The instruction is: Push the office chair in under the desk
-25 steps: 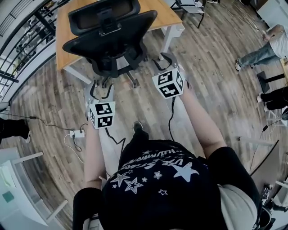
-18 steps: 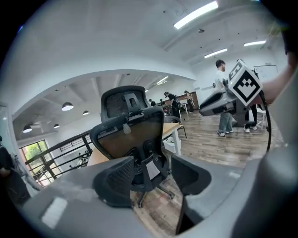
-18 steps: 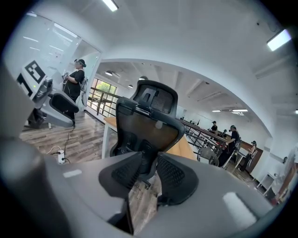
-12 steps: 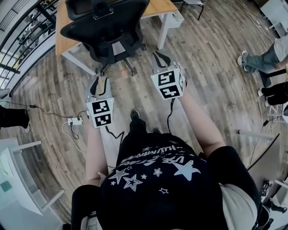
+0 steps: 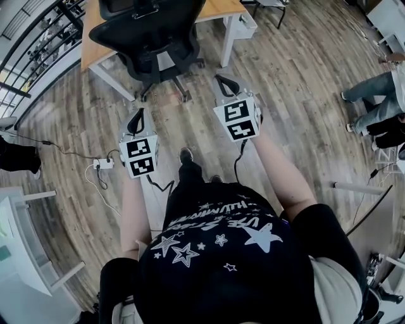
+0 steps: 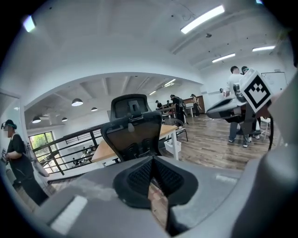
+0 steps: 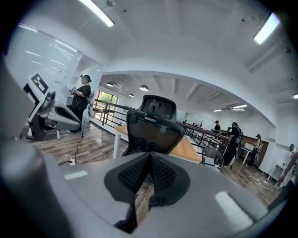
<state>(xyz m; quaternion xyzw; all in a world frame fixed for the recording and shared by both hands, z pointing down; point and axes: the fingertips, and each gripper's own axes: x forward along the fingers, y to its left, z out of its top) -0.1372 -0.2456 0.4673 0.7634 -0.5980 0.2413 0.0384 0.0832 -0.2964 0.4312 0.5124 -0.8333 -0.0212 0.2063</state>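
The black office chair (image 5: 150,33) stands with its back towards me, its seat partly under the wooden desk (image 5: 218,9). Its wheeled base (image 5: 166,88) rests on the plank floor. My left gripper (image 5: 135,122) is shut with nothing between its pads, a good step short of the chair. My right gripper (image 5: 223,83) is also shut and empty, near the chair's base but apart from it. In the left gripper view the chair (image 6: 135,135) rises beyond the closed jaws of the left gripper (image 6: 152,161). The right gripper view shows the chair (image 7: 153,130) and desk (image 7: 187,148) ahead of the right gripper (image 7: 149,158).
A white power strip (image 5: 102,164) with trailing cables lies on the floor to my left. People's legs (image 5: 373,95) are at the right and a person (image 6: 16,155) stands at the left. A railing (image 5: 28,54) runs behind the desk. White furniture (image 5: 22,243) stands at lower left.
Both grippers have gone from open to shut and have come back from the chair. The chair now sits farther off, closer in under the desk.
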